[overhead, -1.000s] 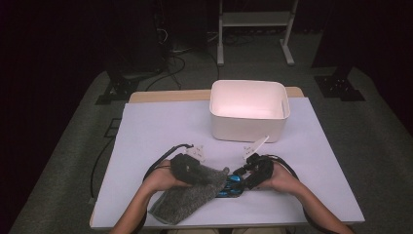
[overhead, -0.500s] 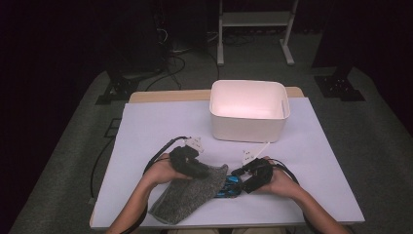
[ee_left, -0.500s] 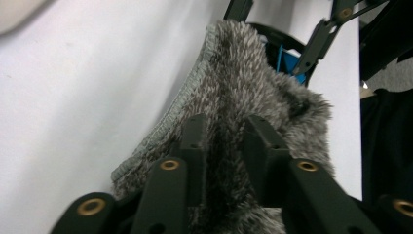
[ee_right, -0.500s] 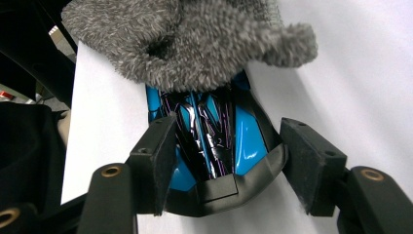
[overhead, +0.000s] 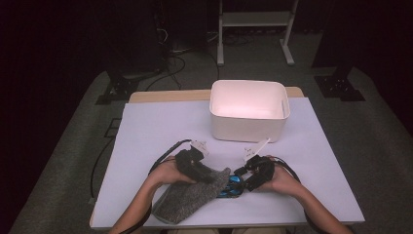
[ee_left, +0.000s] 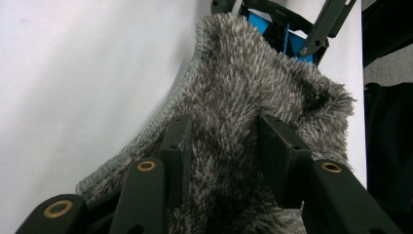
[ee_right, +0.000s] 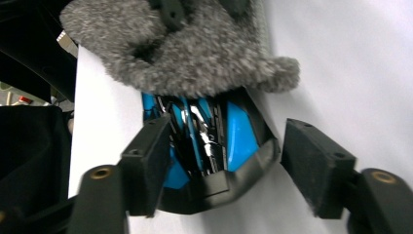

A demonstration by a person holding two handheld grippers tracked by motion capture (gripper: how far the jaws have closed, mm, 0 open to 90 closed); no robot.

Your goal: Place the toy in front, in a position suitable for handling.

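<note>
Since a second ago: left gripper (ee_left: 221,141) jaws opening, straddling grey fleece pouch (overhead: 195,195). Right gripper (ee_right: 226,161) unclenched around blue-black gadget (ee_right: 209,141). Sheathing step; next, regrip pouch mouth.

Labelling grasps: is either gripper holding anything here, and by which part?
Neither clearly. The left gripper has been opening, its jaws astride a fold of the grey fuzzy cloth without pressing. The right gripper straddles the blue and black toy's end; only one jaw touches.

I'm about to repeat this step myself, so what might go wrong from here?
The left gripper fingers have just been opening around the fuzzy grey cloth, so it may slip off the blue and black object. The right gripper fingers look open around that object, which might shift.
</note>
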